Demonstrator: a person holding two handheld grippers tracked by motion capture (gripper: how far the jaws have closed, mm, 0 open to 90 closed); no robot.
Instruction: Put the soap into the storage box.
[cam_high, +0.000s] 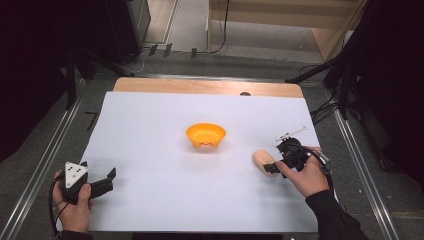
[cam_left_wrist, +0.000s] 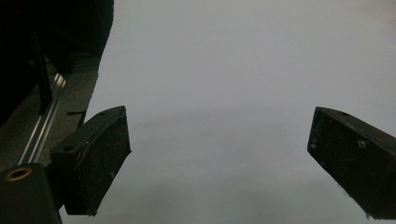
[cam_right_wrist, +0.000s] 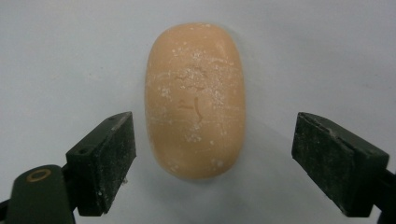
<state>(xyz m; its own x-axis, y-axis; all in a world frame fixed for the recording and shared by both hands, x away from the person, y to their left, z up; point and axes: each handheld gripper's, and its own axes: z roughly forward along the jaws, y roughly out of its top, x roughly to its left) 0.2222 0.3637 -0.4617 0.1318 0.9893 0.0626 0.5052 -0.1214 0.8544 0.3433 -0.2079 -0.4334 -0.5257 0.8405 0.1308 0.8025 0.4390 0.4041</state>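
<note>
Straddling the near end of the peach-coloured oval bar (cam_right_wrist: 195, 100), the right gripper (cam_right_wrist: 212, 163) has its two black jaws spread to either side of it, a gap of white surface showing between each pad and the bar's flank, so nothing is pinched yet. Seen along the gripper in its own view, the bar's long axis runs straight ahead, away from the jaws, and its short axis lies across the opening; that is the relation the coming move turns on, since a squeeze would meet the two long sides squarely. The jaws reach only the rounded near end, so by my judgement the gripper needs to go a little further forward before it closes, or the pads may pinch the curved end and squirt the bar out

From above, the right gripper (cam_high: 270, 167) sits at the right side of the white table cover (cam_high: 150, 125), with the bar (cam_high: 261, 159) lying flat just beyond its tips, towards the table's middle. The orange bowl (cam_high: 205, 135) stands further that way, apart from the bar, nearer the centre

The left gripper (cam_high: 109, 181) rests at the near left corner, well apart from bar and bowl alike; its jaws are spread wide over bare white cover and hold nothing. The right hand is plainly the nearer one for this pick
</note>
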